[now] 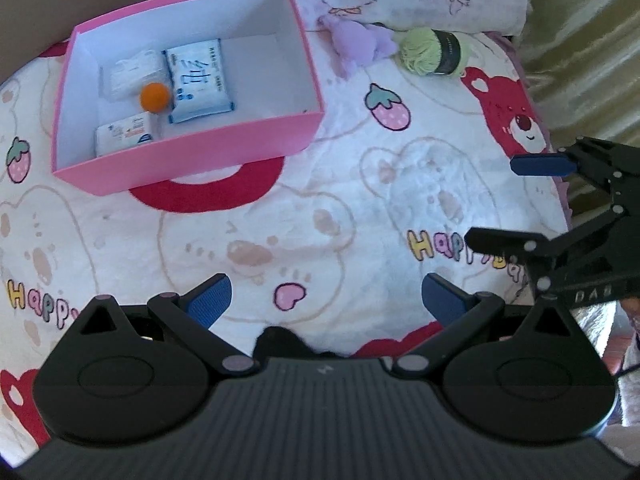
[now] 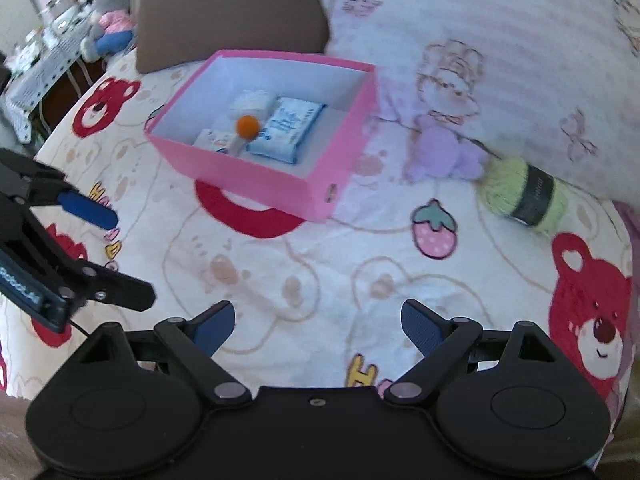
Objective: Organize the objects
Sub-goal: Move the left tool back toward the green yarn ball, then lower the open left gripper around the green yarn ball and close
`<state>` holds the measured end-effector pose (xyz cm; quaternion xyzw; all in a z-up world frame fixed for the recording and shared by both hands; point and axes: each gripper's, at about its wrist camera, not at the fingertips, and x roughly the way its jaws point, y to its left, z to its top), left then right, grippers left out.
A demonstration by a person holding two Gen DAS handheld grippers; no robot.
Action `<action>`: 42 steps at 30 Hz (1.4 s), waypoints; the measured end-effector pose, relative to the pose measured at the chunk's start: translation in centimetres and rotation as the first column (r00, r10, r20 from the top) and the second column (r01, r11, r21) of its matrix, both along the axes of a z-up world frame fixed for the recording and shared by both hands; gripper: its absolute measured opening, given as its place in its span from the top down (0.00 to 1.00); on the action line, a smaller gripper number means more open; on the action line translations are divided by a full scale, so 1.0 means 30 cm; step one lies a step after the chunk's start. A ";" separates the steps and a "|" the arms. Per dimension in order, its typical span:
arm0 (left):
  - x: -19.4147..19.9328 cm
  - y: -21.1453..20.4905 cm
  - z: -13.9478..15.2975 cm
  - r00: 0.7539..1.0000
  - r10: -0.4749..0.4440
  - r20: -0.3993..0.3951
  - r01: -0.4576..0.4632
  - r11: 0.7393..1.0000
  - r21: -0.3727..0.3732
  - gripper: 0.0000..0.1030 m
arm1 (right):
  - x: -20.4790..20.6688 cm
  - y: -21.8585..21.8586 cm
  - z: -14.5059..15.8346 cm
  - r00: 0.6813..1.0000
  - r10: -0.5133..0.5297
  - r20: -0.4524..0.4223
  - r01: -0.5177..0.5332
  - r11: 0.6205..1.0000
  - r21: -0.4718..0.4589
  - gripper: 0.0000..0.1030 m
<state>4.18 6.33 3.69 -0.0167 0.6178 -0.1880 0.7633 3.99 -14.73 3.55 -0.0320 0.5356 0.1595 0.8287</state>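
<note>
- A pink box (image 1: 192, 160), white inside, sat on the bed (image 1: 340, 208) holding tissue packs (image 1: 200, 80) and an orange ball (image 1: 154, 97).
- Both tools, left (image 1: 326, 300) and right (image 2: 318, 320), hovered spread and empty.
- Only the right view showed a cluttered side table (image 2: 44, 56).

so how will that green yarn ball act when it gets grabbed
The green yarn ball looks soft, so it will probably squash between the fingers. It lies on its side on the bedspread, so a push may roll it. Loose strands at one end could snag.
</note>
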 end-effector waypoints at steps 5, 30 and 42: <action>0.036 -0.068 -0.023 0.999 -0.022 -0.029 0.021 0.999 -0.040 0.00 | 0.012 -0.138 -0.041 1.000 -0.025 0.004 0.024 0.993 0.119 0.10; 0.307 -0.351 -0.040 0.990 0.029 0.139 0.001 0.978 -0.210 0.01 | 0.068 -0.440 -0.204 0.893 -0.068 0.445 0.054 0.998 0.045 0.10; 0.453 -0.481 -0.084 0.963 0.046 0.266 0.024 0.967 -0.254 0.01 | 0.206 -0.473 -0.250 0.882 0.004 0.471 0.030 0.997 -0.065 0.10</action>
